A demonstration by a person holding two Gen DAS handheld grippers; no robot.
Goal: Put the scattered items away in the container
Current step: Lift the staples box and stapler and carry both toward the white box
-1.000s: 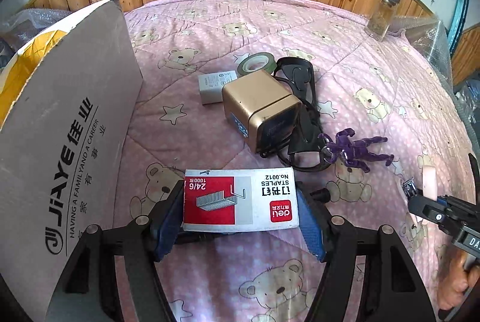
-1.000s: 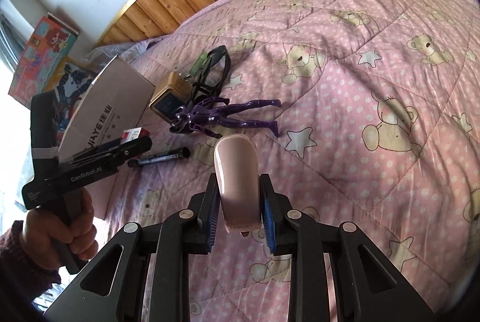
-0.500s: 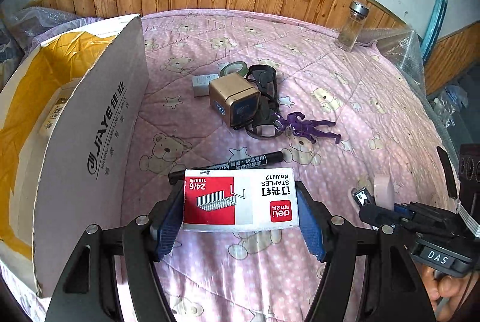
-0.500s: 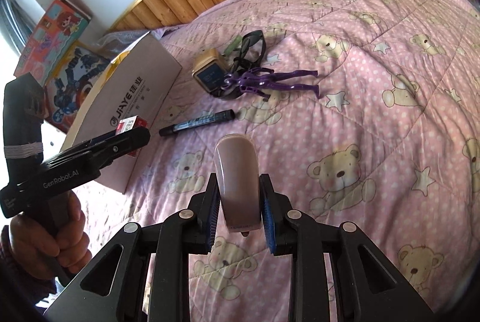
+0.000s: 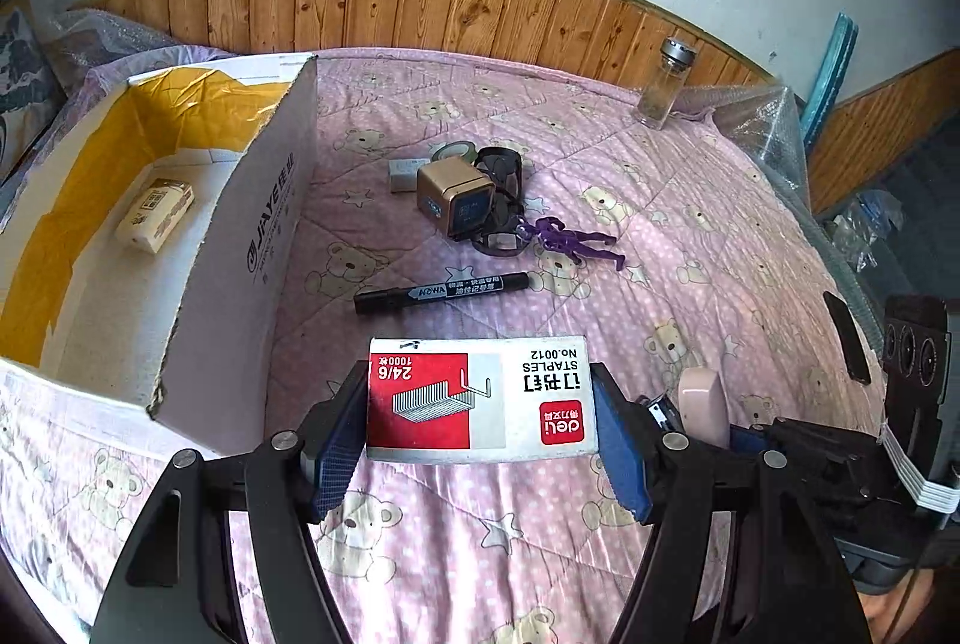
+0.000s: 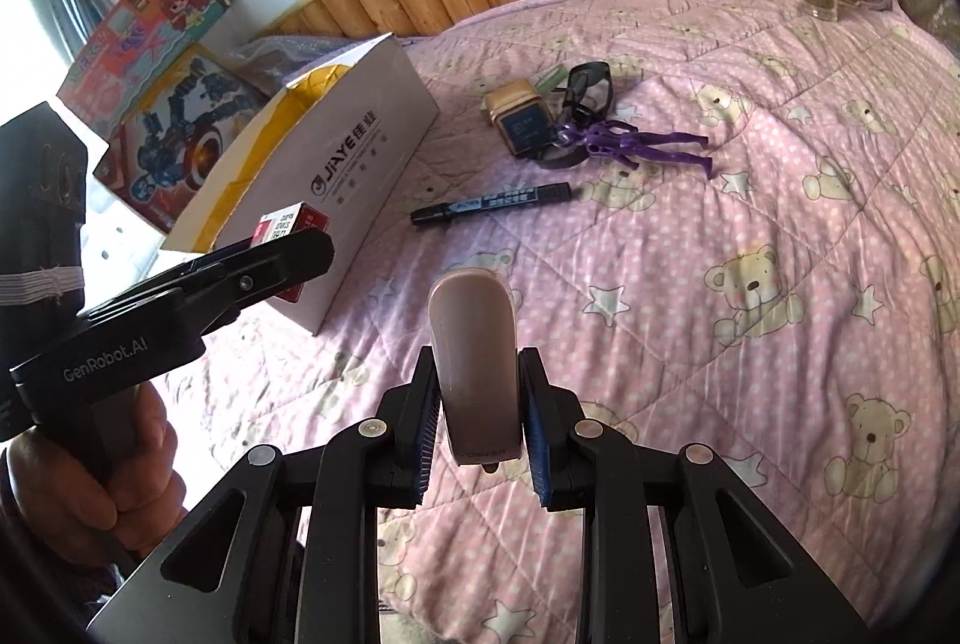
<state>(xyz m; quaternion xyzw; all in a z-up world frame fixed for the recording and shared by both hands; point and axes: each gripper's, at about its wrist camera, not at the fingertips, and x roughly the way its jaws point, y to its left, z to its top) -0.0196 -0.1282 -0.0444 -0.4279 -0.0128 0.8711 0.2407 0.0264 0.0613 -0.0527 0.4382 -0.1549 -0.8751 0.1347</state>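
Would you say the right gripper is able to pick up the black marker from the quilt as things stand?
Probably not yet. The right gripper is shut on the pink stapler, so its jaws are occupied. The black marker itself lies in the open on the quilt, with nothing over it.

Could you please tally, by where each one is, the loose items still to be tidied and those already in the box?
Held in a tool: 2, red-and-white staples box, pink stapler
On the quilt: 6, black marker, purple figurine, gold cube, black goggles, green tape roll, grey box
In the cardboard box: 1, cream packet
Total: 9
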